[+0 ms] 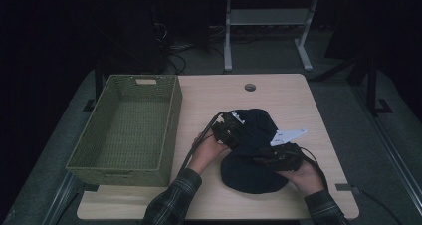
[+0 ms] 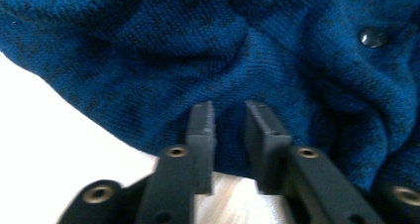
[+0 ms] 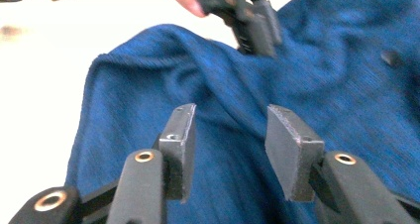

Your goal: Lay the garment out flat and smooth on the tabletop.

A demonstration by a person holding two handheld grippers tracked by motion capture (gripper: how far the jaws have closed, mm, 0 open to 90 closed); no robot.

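Observation:
A dark blue knitted garment (image 1: 251,177) lies bunched on the wooden table (image 1: 298,95), with a dark button (image 2: 372,36) on it and a white tag (image 1: 288,135) at its right. My left gripper (image 2: 230,117) is at the garment's (image 2: 148,45) left edge. Its jaws stand a little apart over the hem, and the pads do not press the cloth. My right gripper (image 3: 230,125) hovers over the garment's (image 3: 346,85) near right part, open, with nothing gripped. The left gripper (image 3: 260,35) faces it from across the cloth.
A green woven basket (image 1: 171,130) stands on the table's left half with nothing in it. A round cable hole (image 1: 250,87) sits near the far edge. Beyond the table are a desk frame (image 1: 268,31) and cables on the dark floor.

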